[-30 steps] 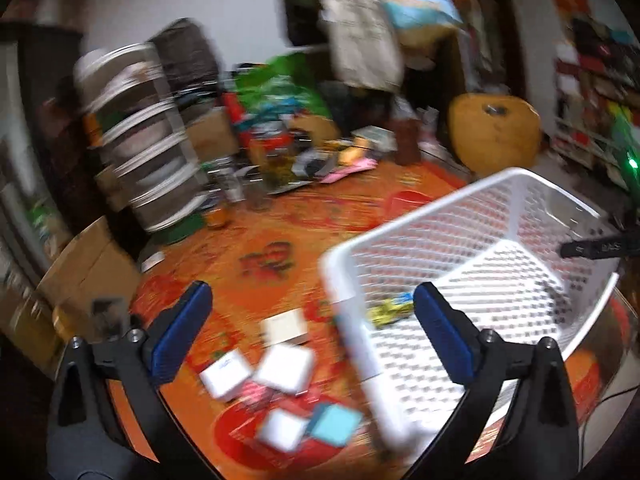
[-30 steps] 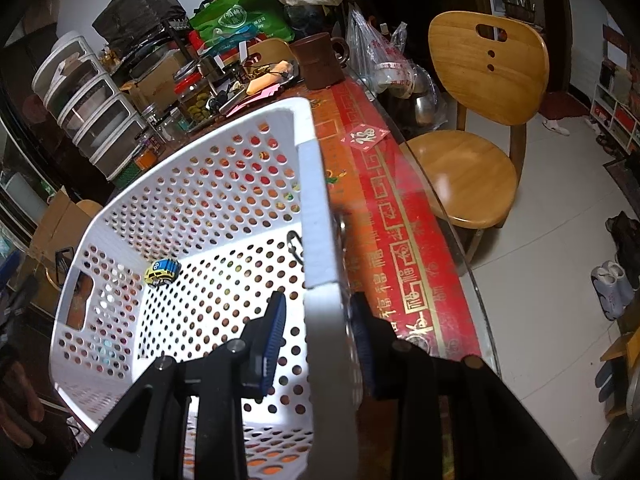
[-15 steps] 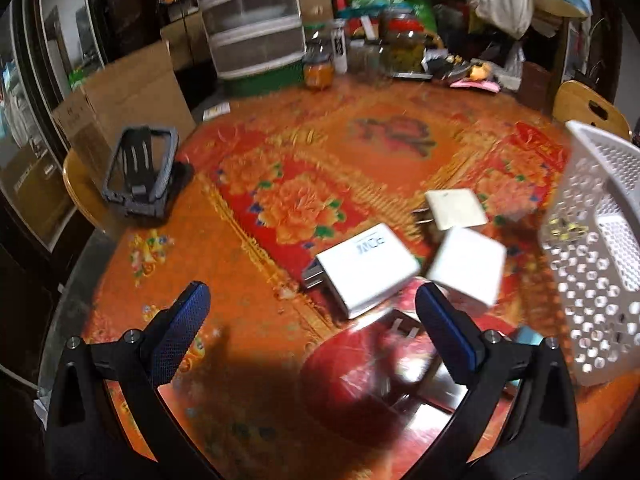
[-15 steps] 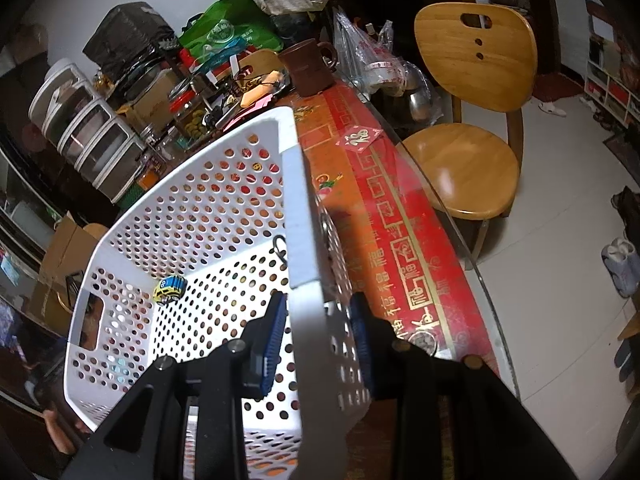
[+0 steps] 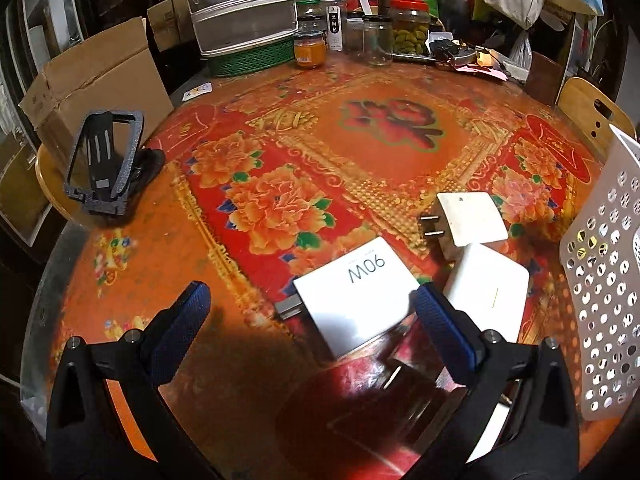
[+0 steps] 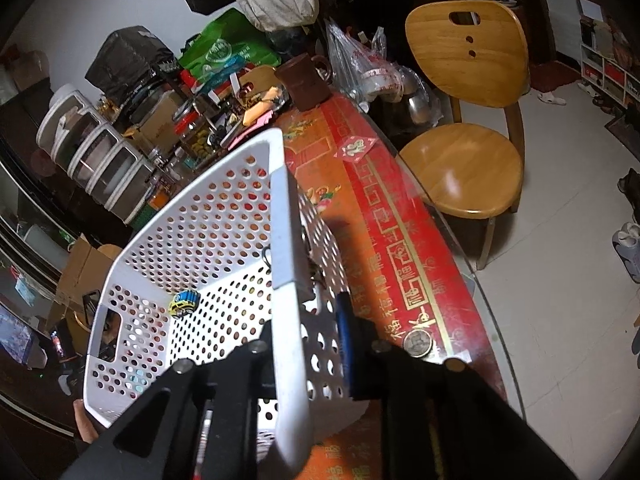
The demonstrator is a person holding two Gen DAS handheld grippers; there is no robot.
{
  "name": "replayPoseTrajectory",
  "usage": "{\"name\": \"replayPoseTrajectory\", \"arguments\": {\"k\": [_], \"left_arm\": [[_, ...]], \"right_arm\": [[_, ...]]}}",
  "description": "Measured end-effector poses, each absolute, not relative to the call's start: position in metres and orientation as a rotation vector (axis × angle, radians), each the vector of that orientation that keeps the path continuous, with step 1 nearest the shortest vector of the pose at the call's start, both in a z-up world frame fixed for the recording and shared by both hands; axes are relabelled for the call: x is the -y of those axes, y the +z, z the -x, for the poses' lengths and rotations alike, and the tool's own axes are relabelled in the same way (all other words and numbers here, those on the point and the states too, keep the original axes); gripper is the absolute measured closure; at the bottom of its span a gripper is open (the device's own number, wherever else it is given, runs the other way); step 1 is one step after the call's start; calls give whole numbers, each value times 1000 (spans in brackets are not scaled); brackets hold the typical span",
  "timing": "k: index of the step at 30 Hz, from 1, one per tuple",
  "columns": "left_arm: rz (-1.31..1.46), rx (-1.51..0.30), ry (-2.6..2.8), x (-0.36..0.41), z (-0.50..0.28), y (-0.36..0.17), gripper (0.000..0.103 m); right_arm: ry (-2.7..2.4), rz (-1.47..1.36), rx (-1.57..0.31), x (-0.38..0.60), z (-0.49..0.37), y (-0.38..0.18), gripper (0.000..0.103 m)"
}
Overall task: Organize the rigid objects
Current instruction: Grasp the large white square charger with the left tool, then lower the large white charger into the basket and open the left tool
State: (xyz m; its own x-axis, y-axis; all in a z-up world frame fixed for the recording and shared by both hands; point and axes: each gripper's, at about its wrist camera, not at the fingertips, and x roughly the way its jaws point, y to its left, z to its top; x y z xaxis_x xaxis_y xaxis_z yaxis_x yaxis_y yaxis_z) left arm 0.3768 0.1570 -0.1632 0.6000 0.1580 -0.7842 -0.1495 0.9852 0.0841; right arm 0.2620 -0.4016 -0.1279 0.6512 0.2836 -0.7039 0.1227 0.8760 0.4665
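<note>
My left gripper (image 5: 310, 312) is open and empty, low over the table. A white charger marked 90W (image 5: 356, 292) lies between its fingertips. Two more white chargers lie to the right, one with prongs (image 5: 470, 220) and one plain (image 5: 488, 296). My right gripper (image 6: 308, 328) is shut on the rim of the white perforated basket (image 6: 286, 240), which stands tilted. A small yellow and blue toy car (image 6: 183, 302) lies inside the basket. The basket's wall also shows in the left wrist view (image 5: 604, 280).
A black phone stand (image 5: 106, 160) sits at the table's left edge. Jars (image 5: 378, 40), a drawer unit (image 5: 244, 8) and a cardboard box (image 5: 96, 80) crowd the far side. A wooden chair (image 6: 468, 132) stands beside the table on the right.
My left gripper swung away from the basket, left and down over the chargers. The right gripper kept its hold on the basket rim and tilted it a little more.
</note>
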Motion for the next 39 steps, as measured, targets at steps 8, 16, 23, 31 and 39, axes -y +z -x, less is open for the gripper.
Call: {"name": "replayPoseTrajectory", "arguments": {"k": [8,16,23,31,39], "left_arm": [[-40,-931,178,-145,-384,-165,2],[-70,-952,193,-134,-391,-174,31],[-102,-934,233,-129,-388,-172,31],[-164,-853,297,-125,-374,-150,31],[-210,-730,303,-105,-346,-100,31]], "right_arm": [[92,-498,-847,399,-258,-126,89],[92,-510,-830,401,-257,-126,89],[94,-511,-829,401,-257,-126,89],[96,-515,-828,401,-257,-126,89],[94,-516,-828,401,-258,-126,89]]}}
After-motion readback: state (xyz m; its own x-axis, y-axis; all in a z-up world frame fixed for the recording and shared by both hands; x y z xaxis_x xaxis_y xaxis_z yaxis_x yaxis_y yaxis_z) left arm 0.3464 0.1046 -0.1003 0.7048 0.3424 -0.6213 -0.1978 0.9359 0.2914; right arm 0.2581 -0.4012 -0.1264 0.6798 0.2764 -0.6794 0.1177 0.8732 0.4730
